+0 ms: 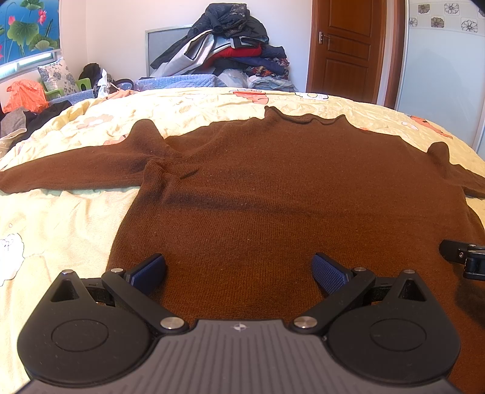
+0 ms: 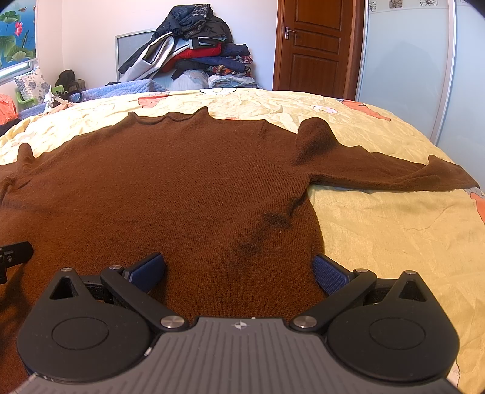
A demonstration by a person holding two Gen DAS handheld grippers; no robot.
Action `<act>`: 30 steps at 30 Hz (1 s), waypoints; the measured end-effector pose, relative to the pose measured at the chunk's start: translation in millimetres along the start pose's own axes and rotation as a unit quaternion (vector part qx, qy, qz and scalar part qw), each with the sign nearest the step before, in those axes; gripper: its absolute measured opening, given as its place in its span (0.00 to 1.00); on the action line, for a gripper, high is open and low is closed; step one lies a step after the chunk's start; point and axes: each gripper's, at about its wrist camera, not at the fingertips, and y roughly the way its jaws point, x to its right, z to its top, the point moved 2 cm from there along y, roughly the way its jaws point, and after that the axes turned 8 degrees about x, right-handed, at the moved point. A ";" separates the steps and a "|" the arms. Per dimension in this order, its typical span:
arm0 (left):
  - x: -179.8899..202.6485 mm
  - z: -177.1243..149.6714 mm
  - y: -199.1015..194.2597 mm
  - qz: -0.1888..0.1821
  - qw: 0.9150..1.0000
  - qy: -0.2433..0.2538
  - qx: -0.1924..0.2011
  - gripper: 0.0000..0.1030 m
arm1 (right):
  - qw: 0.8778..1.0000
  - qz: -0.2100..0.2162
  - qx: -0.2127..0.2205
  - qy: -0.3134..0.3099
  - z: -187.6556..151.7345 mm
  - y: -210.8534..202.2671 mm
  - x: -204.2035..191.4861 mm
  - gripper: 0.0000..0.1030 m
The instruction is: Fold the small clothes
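Sweater (image 1: pixel 272 188) — brown knit, flat, sleeves outspread.

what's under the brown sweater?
The brown sweater lies flat on a yellow floral bedspread, which shows all around it. Whatever is directly beneath the knit is covered; nothing bulges through. Both grippers hover open above the hem.

sweater (image 1: pixel 288 188) is plain dark brown knit, bedspread (image 1: pixel 60 218) pale yellow with orange and white cartoon prints. hand-held gripper (image 1: pixel 239 272) is black with blue textured pads (image 1: pixel 329 272). reddish-brown door (image 1: pixel 348 45), lotus curtain (image 1: pixel 27 27).
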 end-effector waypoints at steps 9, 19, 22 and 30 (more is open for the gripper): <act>-0.5 -0.1 -0.1 0.000 1.000 0.000 0.000 1.00 | 1.000 0.000 0.000 0.000 -0.1 0.1 -0.2 1.00; -0.7 -0.1 -0.1 0.000 1.000 -0.001 0.000 1.00 | 1.000 0.000 0.000 0.000 -0.1 0.0 -0.3 1.00; -0.5 -0.2 -0.1 0.000 1.000 0.000 0.000 1.00 | 1.000 0.000 -0.001 0.000 0.0 0.3 0.0 1.00; -0.7 -0.1 -0.1 0.000 1.000 -0.001 0.000 1.00 | 0.995 0.061 -0.002 0.076 16.5 -10.2 36.8 1.00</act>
